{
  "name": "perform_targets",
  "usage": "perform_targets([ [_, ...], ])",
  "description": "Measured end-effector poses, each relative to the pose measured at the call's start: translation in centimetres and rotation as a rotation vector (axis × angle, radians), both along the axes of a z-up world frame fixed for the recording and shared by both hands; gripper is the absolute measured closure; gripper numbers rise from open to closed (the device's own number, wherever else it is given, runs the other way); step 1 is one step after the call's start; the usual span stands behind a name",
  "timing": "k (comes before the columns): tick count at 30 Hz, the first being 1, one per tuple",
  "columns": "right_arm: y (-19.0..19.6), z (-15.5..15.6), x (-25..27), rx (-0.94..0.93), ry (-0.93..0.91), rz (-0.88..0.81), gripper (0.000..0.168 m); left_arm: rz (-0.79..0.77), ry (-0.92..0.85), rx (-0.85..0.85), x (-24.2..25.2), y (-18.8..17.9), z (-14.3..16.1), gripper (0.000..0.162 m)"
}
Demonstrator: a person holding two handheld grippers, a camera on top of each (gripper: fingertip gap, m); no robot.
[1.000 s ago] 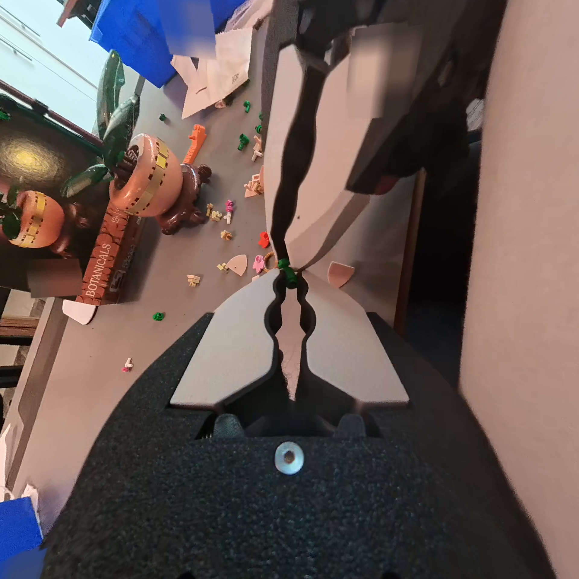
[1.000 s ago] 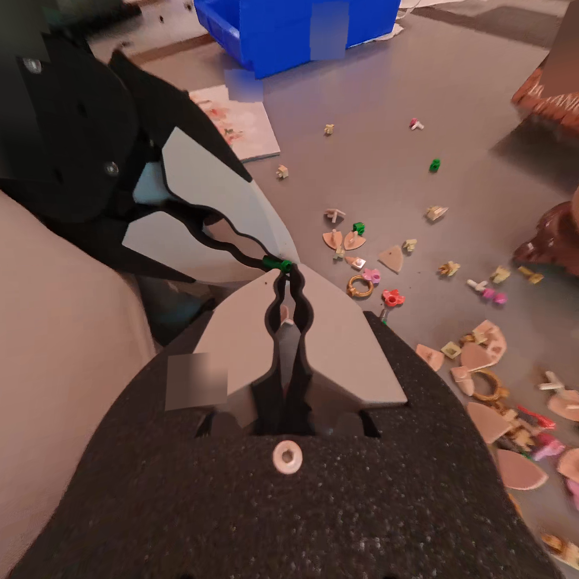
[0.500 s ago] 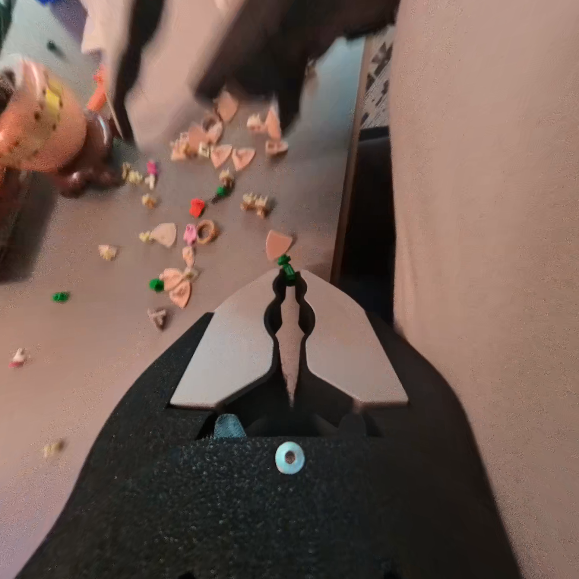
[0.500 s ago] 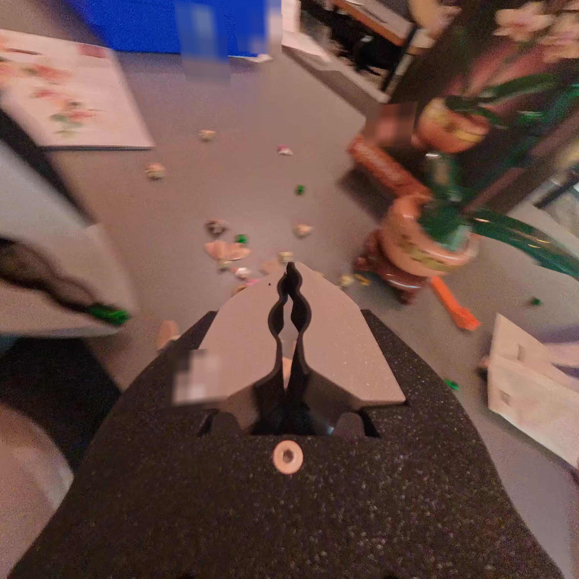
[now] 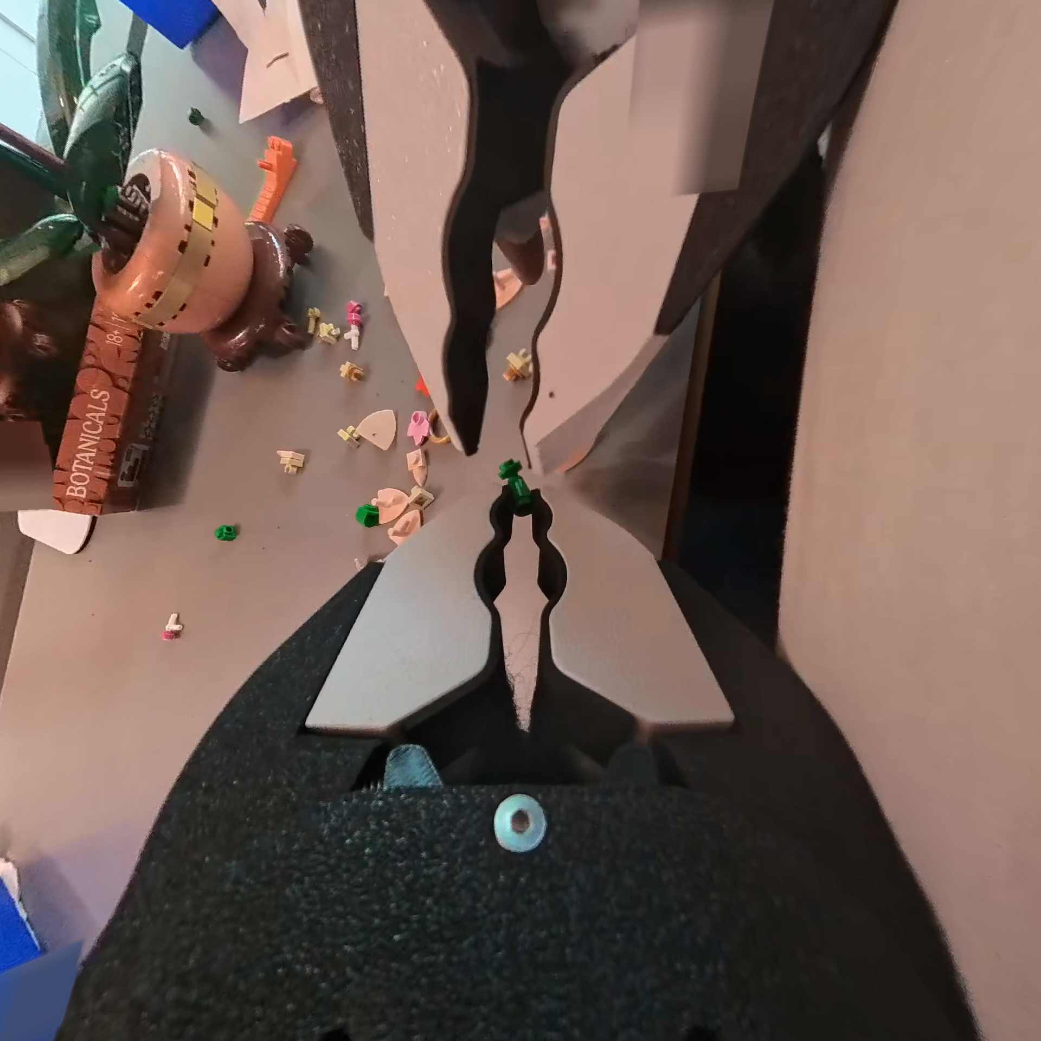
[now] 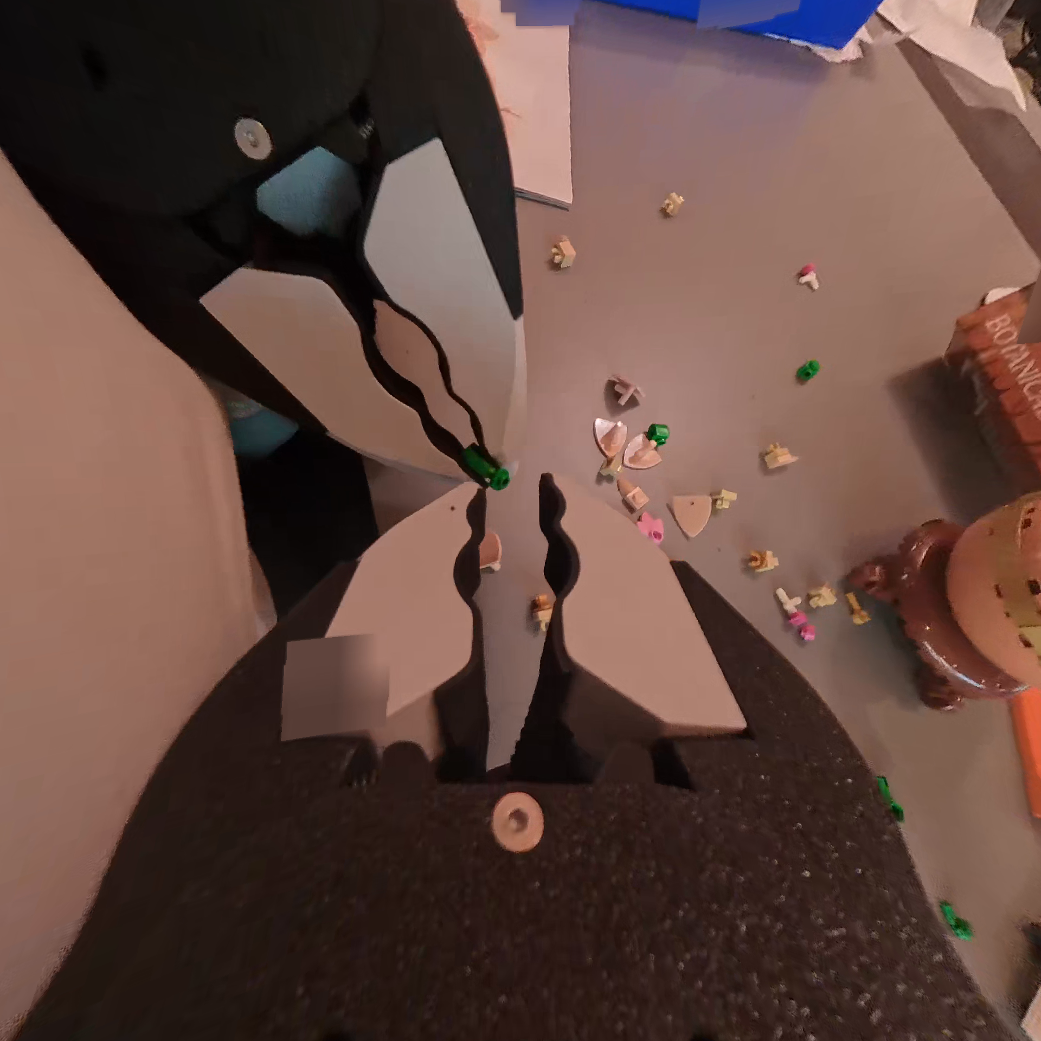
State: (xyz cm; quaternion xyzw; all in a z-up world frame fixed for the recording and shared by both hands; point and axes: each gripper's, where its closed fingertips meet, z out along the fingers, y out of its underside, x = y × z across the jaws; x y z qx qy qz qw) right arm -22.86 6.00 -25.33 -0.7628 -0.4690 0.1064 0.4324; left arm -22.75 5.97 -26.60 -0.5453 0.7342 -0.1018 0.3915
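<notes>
Left wrist view: the left gripper (image 5: 521, 498) fills the lower half of the frame, its two grey fingers (image 5: 428, 619) drawn together at the tips and pinching a small green brick piece (image 5: 514, 477), which sticks out past the tips toward frame centre.
Right gripper, same view: the right gripper (image 5: 498, 450) comes down from the top of the frame, its fingers spread, with the tips just beside the green piece and a narrow gap between them.
Right wrist view: the right gripper (image 6: 510, 487) takes up the lower middle, fingers parted and nothing between them; grey table (image 6: 732, 349) shows through the gap.
Left gripper, right wrist view: the left gripper (image 6: 479, 459) enters from the upper left, tips closed on the green brick piece (image 6: 485, 466), which sits just above and left of the spread right tips.
Contact: whether the green piece touches the right gripper's left tip cannot be told.
Table clutter: small tan, pink and green brick bits (image 6: 636, 450) lie scattered right of centre in the right wrist view and left of centre in the left wrist view.
Model: a brick-built pot on a brown base (image 5: 186, 265) stands at the upper left of the left wrist view, beside a brown printed box (image 5: 101, 428).
Other items: an orange brick tool (image 5: 273, 180) lies above the pot; a blue bin (image 6: 788, 17) sits at the top edge of the right wrist view.
</notes>
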Motion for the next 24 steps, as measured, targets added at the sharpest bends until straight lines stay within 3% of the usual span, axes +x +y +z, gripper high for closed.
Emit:
perform_targets([
  [12,-0.6,-0.7,-0.3,0.003,-0.036,0.005,0.163,-0.077,0.064,0.012,0.2,-0.5,-0.4,0.156],
  [22,-0.2,-0.2,-0.3,-0.004,0.076,-0.125,0.165,-0.034,0.036,0.023,0.0,-0.3,0.2,0.155],
  [23,0.1,-0.1,-0.1,0.01,0.076,-0.147,0.168,-0.061,0.044,-0.006,-0.1,-0.8,0.1,0.162],
  [24,2.2,0.4,3.4,0.167,-0.074,-0.311,0.168,-0.112,0.039,-0.098,0.0,-2.4,-0.2,0.162],
])
